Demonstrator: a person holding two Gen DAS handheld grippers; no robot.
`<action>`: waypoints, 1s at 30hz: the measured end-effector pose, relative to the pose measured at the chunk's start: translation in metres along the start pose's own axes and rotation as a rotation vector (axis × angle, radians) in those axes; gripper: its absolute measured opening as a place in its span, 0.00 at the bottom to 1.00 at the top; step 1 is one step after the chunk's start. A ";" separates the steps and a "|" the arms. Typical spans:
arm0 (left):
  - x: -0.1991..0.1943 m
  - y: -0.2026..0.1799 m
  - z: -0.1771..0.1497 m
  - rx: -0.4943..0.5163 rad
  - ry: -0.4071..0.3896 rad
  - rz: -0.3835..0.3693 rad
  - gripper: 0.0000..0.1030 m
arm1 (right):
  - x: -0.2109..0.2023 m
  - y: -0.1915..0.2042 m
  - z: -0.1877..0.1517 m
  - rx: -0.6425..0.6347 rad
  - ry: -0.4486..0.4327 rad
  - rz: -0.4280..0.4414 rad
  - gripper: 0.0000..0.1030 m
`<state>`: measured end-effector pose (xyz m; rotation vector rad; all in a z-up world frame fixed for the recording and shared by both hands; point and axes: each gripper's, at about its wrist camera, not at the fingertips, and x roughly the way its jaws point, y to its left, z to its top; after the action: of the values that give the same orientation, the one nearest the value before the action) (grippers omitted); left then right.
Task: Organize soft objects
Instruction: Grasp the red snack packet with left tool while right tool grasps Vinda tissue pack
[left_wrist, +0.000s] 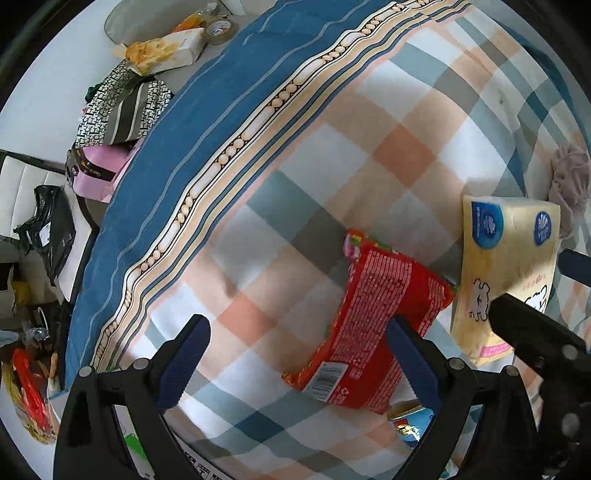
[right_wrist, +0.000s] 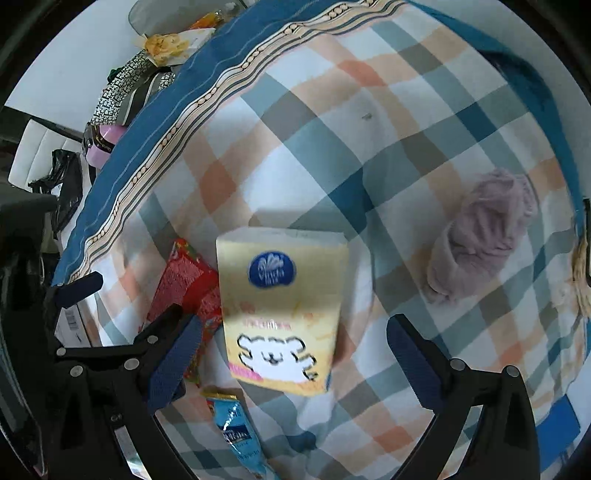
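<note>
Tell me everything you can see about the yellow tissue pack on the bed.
The yellow tissue pack is a soft plastic-wrapped block, pale yellow, with a round blue logo near its top, a white cartoon animal lower down and a pink strip at the bottom edge. It rests on the plaid bedsheet, beside the red snack packet. It sits between the open fingers of the right gripper, ungripped.

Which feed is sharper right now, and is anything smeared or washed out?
Left wrist view is sharper: print on the red packet is crisp. Right wrist view shows motion smear on the yellow tissue pack and pink cloth. Both bend the plaid sheet at the rims.
</note>
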<state>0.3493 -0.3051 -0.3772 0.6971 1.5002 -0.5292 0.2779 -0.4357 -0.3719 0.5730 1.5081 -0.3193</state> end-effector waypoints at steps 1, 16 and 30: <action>0.000 0.000 0.001 0.007 -0.002 -0.004 0.95 | 0.003 0.001 0.002 0.003 0.006 0.006 0.97; 0.001 -0.001 0.002 0.053 0.019 -0.102 0.95 | 0.030 -0.015 0.007 0.036 0.105 0.010 0.64; 0.021 -0.026 0.003 0.111 0.117 -0.169 0.72 | 0.046 -0.025 0.002 0.017 0.172 -0.005 0.64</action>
<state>0.3337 -0.3233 -0.4007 0.7004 1.6582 -0.7143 0.2688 -0.4502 -0.4216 0.6237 1.6739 -0.2927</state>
